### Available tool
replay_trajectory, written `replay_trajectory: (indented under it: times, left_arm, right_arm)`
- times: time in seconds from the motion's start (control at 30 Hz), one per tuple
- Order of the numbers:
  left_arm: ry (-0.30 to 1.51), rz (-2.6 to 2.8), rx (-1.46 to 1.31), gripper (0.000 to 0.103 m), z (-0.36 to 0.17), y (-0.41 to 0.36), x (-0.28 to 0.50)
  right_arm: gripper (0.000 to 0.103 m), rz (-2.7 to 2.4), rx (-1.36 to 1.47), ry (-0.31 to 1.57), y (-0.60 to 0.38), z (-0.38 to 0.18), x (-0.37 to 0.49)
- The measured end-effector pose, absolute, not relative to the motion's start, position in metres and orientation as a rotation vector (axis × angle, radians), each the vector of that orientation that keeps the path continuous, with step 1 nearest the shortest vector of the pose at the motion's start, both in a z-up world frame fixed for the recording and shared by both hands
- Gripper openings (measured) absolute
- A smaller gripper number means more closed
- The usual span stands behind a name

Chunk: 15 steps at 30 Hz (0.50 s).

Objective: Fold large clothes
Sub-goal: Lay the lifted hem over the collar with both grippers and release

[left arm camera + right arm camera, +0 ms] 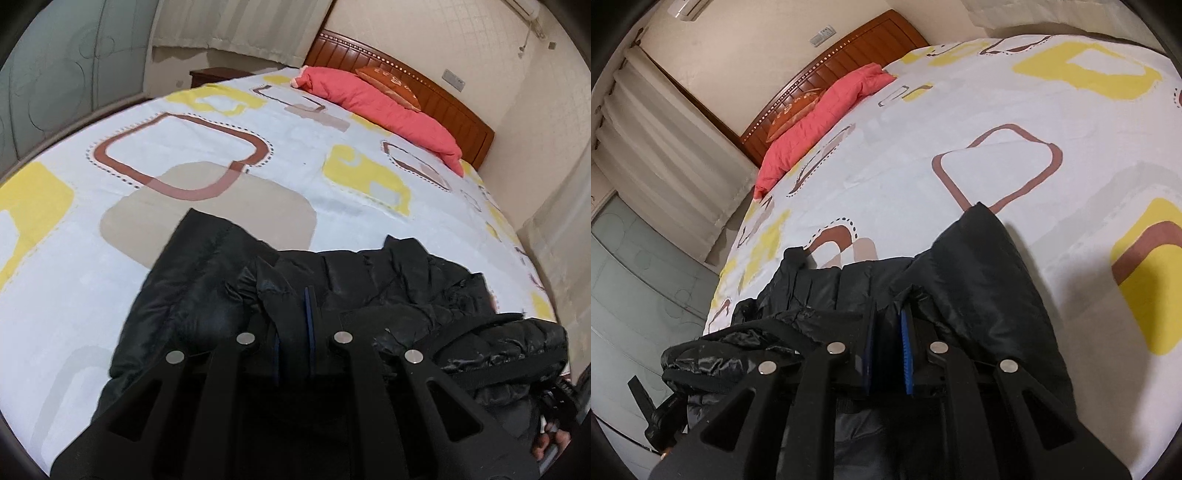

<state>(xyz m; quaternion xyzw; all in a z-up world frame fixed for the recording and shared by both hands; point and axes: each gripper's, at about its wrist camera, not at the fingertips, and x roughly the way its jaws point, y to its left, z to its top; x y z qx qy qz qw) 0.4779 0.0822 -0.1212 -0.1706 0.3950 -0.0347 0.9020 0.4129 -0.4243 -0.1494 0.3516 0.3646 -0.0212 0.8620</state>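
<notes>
black jacket (207,280) on patterned bed (74,280), red quilt (388,107) by headboard (454,110)

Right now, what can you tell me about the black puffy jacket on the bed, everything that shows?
The black quilted puffer jacket looks like shiny, padded nylon, creased and rumpled. It lies partly bunched on the patterned white bedsheet near the bed's closer edge, one flatter panel reaching furthest up the bed. The left gripper and right gripper are each shut on a fold of it. Its lower part is hidden behind the grippers.
</notes>
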Motion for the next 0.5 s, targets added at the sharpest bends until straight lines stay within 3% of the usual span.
replay_trajectory:
  times: [0.1,0.13,0.17,0.2,0.23,0.27,0.5]
  left_arm:
    - [0.852,-0.135,-0.447,0.021,-0.115,0.097,0.478]
    - [0.859,-0.164,-0.496,0.032,-0.111,0.105,0.477]
    - [0.854,-0.191,-0.534,0.04,-0.108,0.109,0.476]
    - [0.831,-0.227,-0.59,0.064,-0.102,0.116,0.471]
    - [0.803,-0.237,-0.621,0.082,-0.096,0.12,0.468]
    - [0.752,-0.216,-0.649,0.085,-0.084,0.128,0.461]
    - [0.749,-0.198,-0.526,0.084,-0.063,0.113,0.451]
  right_arm:
    - [0.016,-0.019,0.79,0.769,-0.431,-0.147,0.409]
    - [0.019,-0.005,0.82,0.768,-0.436,-0.146,0.407]
    - [0.03,0.009,0.851,0.759,-0.441,-0.145,0.405]
    - [0.051,0.023,0.883,0.738,-0.446,-0.141,0.401]
    - [0.064,0.024,0.902,0.711,-0.449,-0.137,0.397]
    - [0.077,0.006,0.904,0.685,-0.452,-0.132,0.392]
    - [0.075,-0.007,0.686,0.676,-0.414,-0.092,0.377]
